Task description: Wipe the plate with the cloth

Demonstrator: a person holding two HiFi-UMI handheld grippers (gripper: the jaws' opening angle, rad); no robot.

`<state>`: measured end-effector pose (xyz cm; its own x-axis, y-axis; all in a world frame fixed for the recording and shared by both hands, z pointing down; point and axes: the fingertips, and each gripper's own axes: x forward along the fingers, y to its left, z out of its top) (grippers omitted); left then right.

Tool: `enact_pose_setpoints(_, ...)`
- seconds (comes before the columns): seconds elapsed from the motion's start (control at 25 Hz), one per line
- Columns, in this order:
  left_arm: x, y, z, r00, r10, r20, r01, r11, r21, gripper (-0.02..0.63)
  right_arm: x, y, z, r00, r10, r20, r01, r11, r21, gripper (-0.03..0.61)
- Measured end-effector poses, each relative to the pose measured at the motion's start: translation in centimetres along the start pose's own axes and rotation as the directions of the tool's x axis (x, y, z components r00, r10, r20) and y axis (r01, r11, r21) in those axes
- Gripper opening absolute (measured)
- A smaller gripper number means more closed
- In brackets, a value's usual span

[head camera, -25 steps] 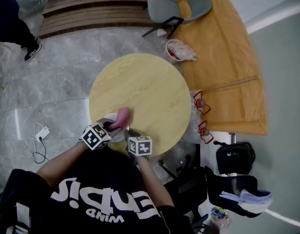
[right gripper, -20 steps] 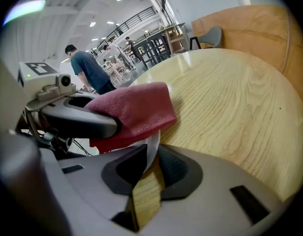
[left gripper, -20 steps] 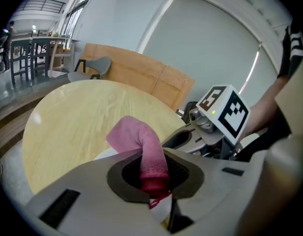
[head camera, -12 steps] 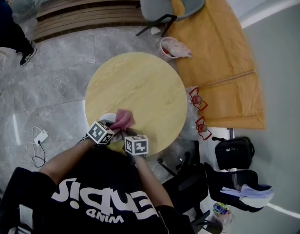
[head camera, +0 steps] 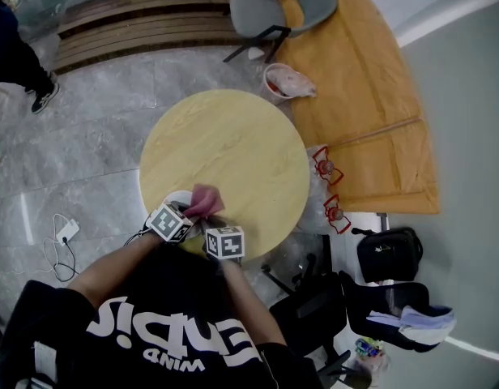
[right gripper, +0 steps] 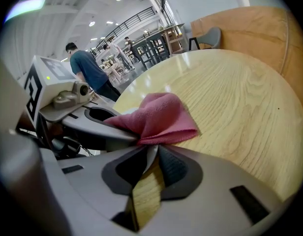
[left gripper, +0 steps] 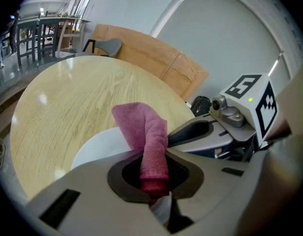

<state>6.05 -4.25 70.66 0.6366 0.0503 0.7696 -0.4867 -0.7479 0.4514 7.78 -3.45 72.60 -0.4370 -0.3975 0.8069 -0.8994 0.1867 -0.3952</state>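
A white plate (head camera: 178, 198) lies at the near edge of the round wooden table (head camera: 233, 144). My left gripper (head camera: 191, 211) is shut on a folded pink cloth (head camera: 204, 200). In the left gripper view the cloth (left gripper: 144, 141) rises from the jaws over the plate (left gripper: 95, 149). My right gripper (head camera: 216, 222) is close beside the left one. In the right gripper view its jaws (right gripper: 151, 157) are closed on a thin white edge, the plate's rim. There the cloth (right gripper: 159, 119) lies just beyond them and hides most of the plate.
A grey chair (head camera: 262, 10) stands past the table's far side, with a small bin (head camera: 282, 81) near it. Bags (head camera: 385, 254) lie on the floor to the right. A cable and charger (head camera: 65, 232) lie to the left. A person (head camera: 14, 47) stands at the far left.
The left gripper with the cloth has shifted slightly over the plate. The right gripper has stayed almost where it was at the plate's rim.
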Motion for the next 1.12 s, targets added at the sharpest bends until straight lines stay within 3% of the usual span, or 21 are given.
enact_pose_setpoints(0.24, 0.1, 0.2, -0.1, 0.999, 0.030, -0.024, -0.029, 0.999, 0.038, 0.051, 0.0, 0.1, -0.1, 1.000, -0.004, 0.009, 0.004, 1.000, 0.001, 0.078)
enact_pose_setpoints(0.6, -0.3, 0.7, 0.2, 0.999, 0.041, -0.017, -0.041, 0.999, 0.027, 0.051, 0.0, -0.1, -0.1, 1.000, -0.010, 0.014, 0.009, 1.000, 0.008, 0.078)
enact_pose_setpoints(1.12, -1.8, 3.2, -0.5, 0.996, 0.089, 0.013, -0.088, 0.994, -0.059, 0.051, 0.0, 0.0, -0.2, 1.000, -0.012, 0.019, 0.011, 1.000, 0.013, 0.078)
